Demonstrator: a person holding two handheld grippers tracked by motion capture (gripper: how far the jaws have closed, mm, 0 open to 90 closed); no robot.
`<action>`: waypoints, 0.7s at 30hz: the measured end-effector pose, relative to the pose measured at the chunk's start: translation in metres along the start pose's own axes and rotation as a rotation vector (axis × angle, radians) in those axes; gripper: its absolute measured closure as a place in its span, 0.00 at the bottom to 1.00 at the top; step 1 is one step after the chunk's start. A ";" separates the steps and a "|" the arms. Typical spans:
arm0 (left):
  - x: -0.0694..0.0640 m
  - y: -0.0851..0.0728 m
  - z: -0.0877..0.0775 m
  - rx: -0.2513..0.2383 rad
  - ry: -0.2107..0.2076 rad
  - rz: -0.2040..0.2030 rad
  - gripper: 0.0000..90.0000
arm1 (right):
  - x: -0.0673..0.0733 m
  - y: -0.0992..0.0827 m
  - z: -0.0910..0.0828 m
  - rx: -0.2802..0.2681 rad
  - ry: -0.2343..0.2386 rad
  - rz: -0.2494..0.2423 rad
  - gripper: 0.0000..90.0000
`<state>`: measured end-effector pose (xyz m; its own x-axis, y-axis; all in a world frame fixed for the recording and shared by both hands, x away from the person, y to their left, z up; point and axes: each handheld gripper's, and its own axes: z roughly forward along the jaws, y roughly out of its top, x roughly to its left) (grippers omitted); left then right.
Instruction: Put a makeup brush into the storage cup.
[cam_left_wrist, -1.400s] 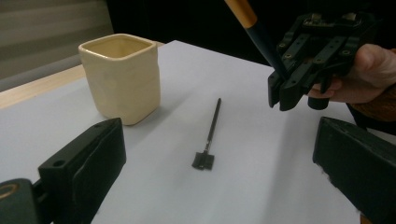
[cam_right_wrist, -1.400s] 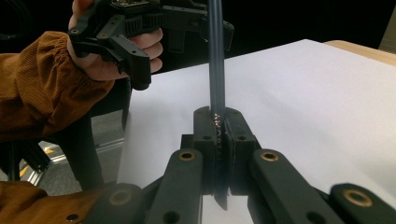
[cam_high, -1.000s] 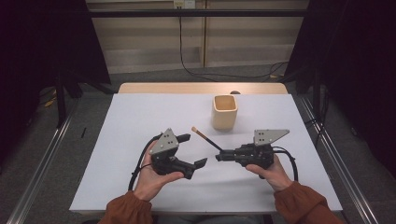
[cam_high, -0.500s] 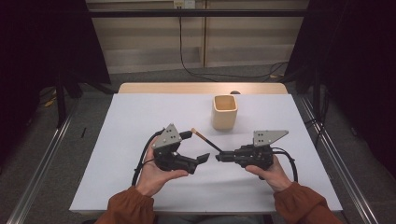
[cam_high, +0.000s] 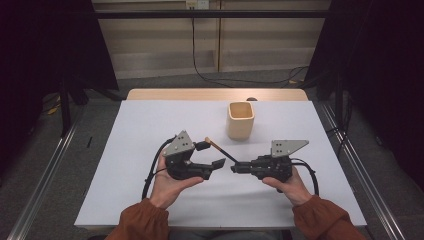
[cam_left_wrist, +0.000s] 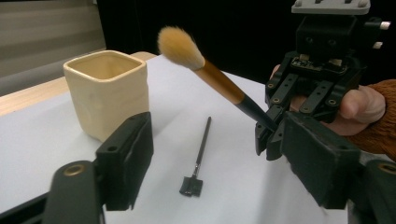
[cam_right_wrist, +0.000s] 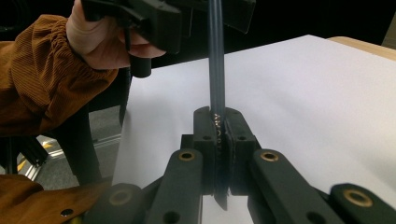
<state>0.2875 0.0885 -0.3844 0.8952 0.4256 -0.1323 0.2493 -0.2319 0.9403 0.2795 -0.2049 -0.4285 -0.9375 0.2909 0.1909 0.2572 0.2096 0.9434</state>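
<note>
My right gripper is shut on the black handle of a makeup brush. The brush slants up and away to a tan bristle head. My left gripper faces it from the left. Its jaws have just been closing but stand apart, with the brush ahead of the gap and untouched. A cream square cup stands upright behind the brush. A thin black brush lies flat on the white cloth.
The white cloth covers the table, with a wooden edge at the back. Cables trail from both grippers. A metal rail runs along each side of the table, and the surroundings are dark.
The left gripper's jaws have drawn closer together and the left hand has shifted slightly toward the brush. The right gripper and brush have stayed put.
</note>
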 end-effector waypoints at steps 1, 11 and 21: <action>-0.001 0.000 0.000 -0.005 0.002 0.001 0.36 | 0.000 0.000 0.000 -0.003 0.002 0.003 0.95; -0.002 0.001 0.001 -0.024 -0.049 -0.024 0.46 | -0.001 -0.003 0.001 0.015 0.010 0.005 0.95; 0.001 0.001 -0.003 -0.068 -0.086 -0.077 0.63 | -0.001 -0.004 0.004 0.021 0.015 0.003 0.95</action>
<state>0.2878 0.0911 -0.3823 0.9036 0.3624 -0.2283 0.2951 -0.1404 0.9451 0.2804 -0.2025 -0.4334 -0.9402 0.2776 0.1976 0.2644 0.2286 0.9369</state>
